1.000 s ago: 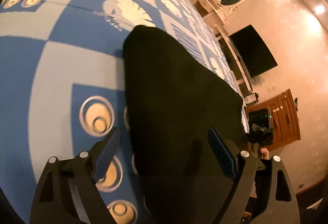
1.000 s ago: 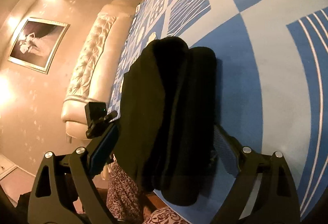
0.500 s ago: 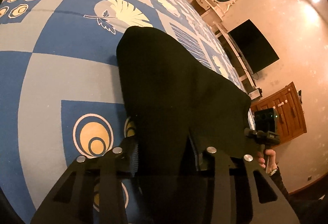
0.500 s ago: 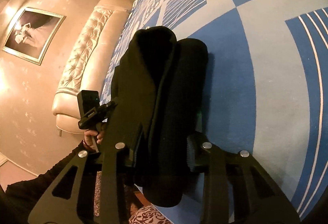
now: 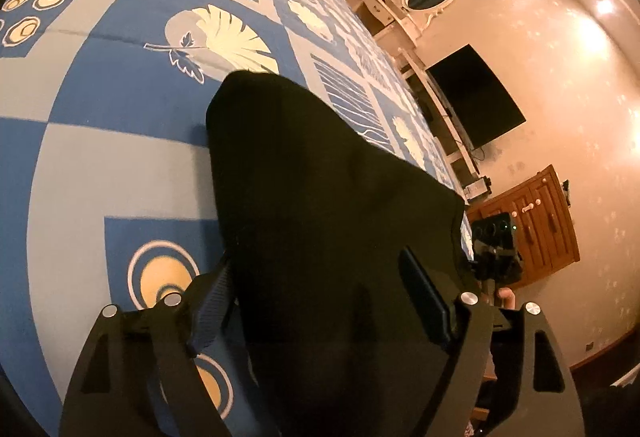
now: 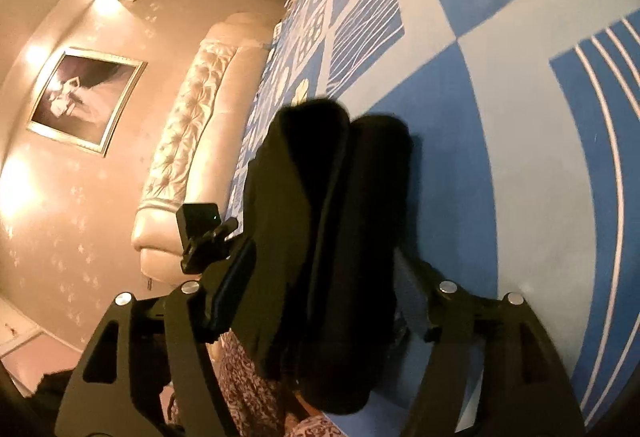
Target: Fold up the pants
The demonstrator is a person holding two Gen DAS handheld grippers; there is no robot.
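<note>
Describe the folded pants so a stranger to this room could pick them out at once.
Start from the bed, spread with a blue and grey patchwork cover printed with leaves and rings. Near its edge lies a folded bundle, the pants. They are the only plain black thing on the patterned cover, showing stacked rolled layers from the right wrist view.

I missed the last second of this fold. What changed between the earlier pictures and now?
Both grippers closed on the black pants half a second ago and are opening again now: the left gripper and right gripper stand wide, fabric between the fingers but unpinched. The folded pants stayed put on the blue patterned bedspread.
</note>
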